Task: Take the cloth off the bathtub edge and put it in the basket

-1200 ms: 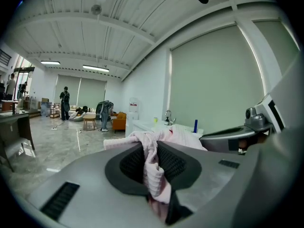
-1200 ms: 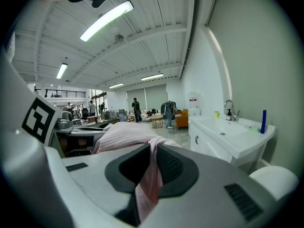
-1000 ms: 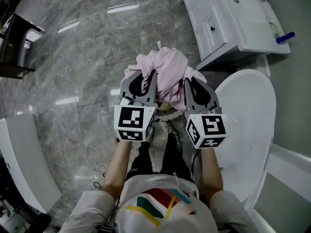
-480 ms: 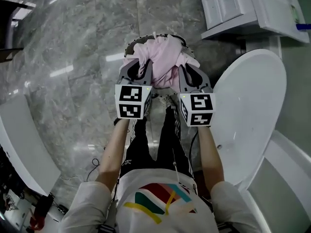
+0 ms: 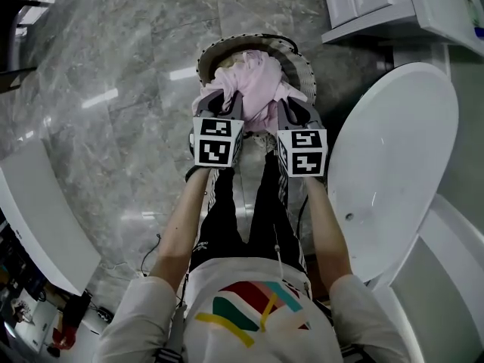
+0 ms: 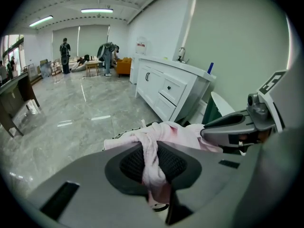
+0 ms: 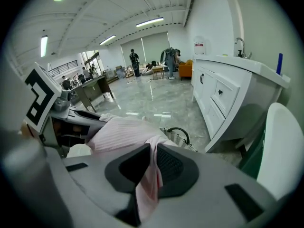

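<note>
**A bathroom mock-up in a big open hall**

A white bathtub (image 5: 393, 127) and a white vanity cabinet (image 7: 228, 96) with a tap (image 7: 241, 45) stand on a glossy grey marble-look floor (image 5: 113, 66). Beyond them, under long ceiling strip lights (image 7: 149, 22), the hall runs on to a desk (image 7: 92, 90), an orange sofa (image 6: 124, 65) and people (image 7: 134, 61) standing about.

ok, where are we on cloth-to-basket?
Done: the pink cloth is off the bathtub edge.
In hand: the left gripper and the right gripper are both shut on it, holding it bunched directly above the basket.
Left: lower it in, open both grippers and pull clear. Whether the cloth already touches the basket can't be told.
</note>
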